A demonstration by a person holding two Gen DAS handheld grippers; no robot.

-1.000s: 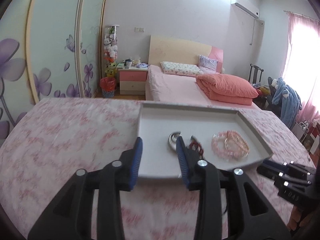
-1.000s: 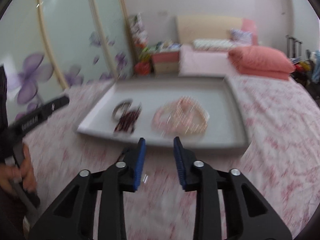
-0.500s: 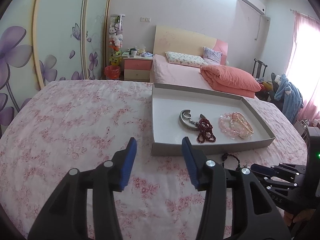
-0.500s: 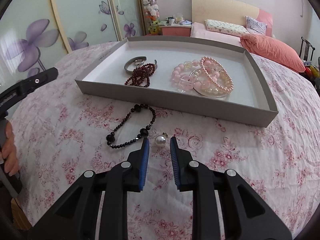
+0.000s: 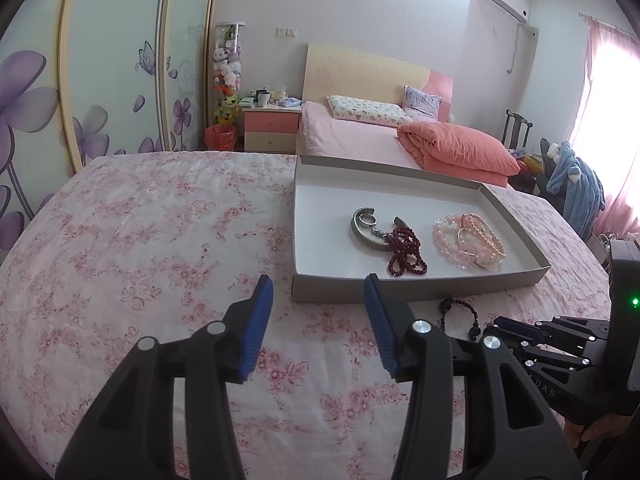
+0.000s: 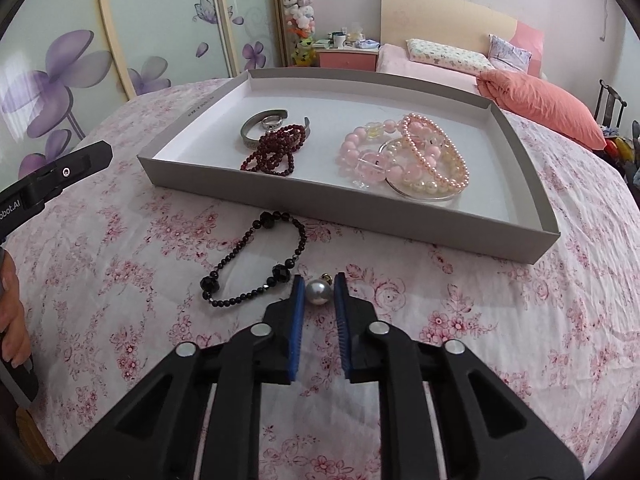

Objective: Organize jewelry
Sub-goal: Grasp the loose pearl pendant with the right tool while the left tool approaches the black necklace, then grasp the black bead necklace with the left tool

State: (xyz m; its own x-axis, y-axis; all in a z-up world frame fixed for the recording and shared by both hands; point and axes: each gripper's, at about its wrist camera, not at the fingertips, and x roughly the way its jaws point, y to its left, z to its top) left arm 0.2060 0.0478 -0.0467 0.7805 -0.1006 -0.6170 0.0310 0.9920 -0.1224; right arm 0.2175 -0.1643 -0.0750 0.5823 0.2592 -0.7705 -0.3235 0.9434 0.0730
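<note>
A grey tray (image 6: 360,210) (image 5: 400,290) lies on the floral pink cloth. In it are a silver bangle with a ring (image 6: 260,126), dark red beads (image 6: 276,152) and pink and pearl bracelets (image 6: 404,158). A black bead bracelet (image 6: 256,260) lies on the cloth in front of the tray. My right gripper (image 6: 319,290) has its blue pads close on both sides of a pearl pendant (image 6: 319,292) resting on the cloth. My left gripper (image 5: 318,296) is open and empty, above the cloth left of the tray's front corner.
The cloth-covered table (image 5: 140,240) stretches wide to the left of the tray. Behind it stand a pink bed (image 5: 380,136), a nightstand (image 5: 272,124) and floral wardrobe doors (image 5: 100,80). The other gripper's body shows in the right wrist view (image 6: 52,176).
My right gripper has lowered and moved forward until the pearl pendant sits between its pads. My left gripper has pulled back from the tray and stayed open.
</note>
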